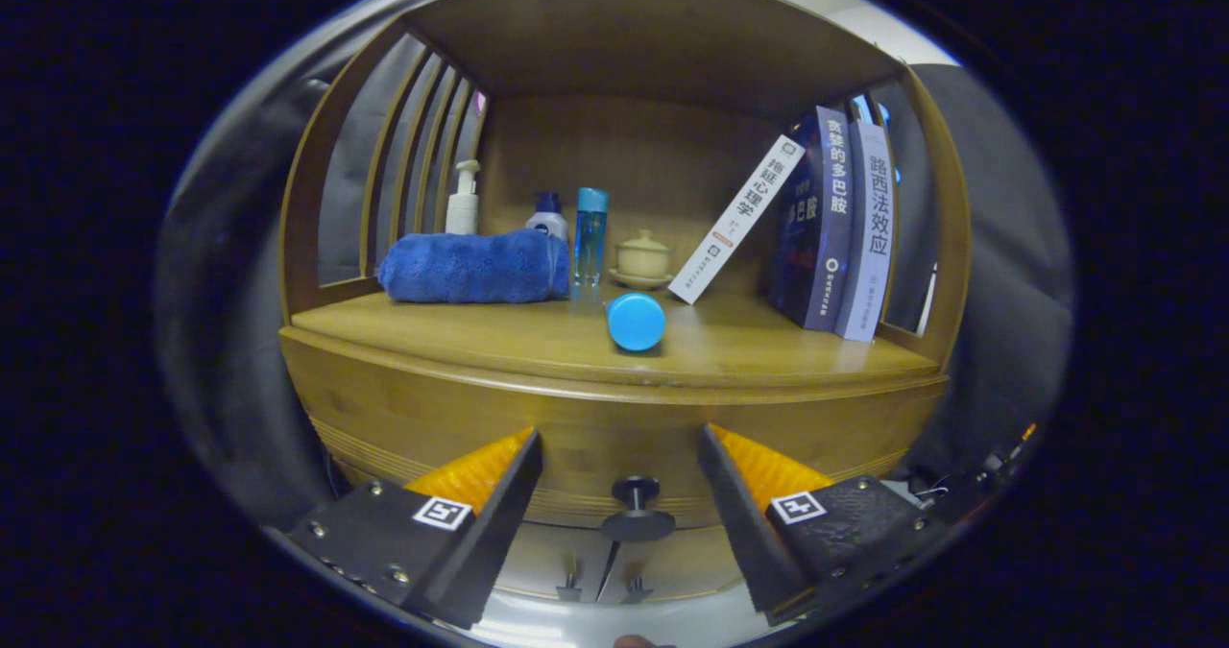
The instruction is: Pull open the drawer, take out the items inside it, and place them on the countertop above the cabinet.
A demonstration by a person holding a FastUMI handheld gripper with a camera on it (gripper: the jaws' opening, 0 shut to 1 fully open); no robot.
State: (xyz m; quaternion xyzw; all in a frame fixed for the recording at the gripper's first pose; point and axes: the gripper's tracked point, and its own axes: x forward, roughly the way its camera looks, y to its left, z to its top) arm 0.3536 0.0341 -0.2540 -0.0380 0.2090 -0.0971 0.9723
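On the tabletop [461, 333] of the wooden cabinet, from the left: a white pump bottle [464, 202] at the back, a rolled blue towel [472, 267] in front of it, a blue-capped bottle [547, 216] behind the towel's right end, a tall clear blue bottle [590, 238], a blue cylinder [636, 322] lying end-on, a small lidded cup [643, 259], a leaning white book [736, 218], two upright books [840, 235]. Below, the drawer [614, 437] is closed, its dark knob [637, 509] between the fingers of the gripper [619, 456], which is spread wide and holds nothing.
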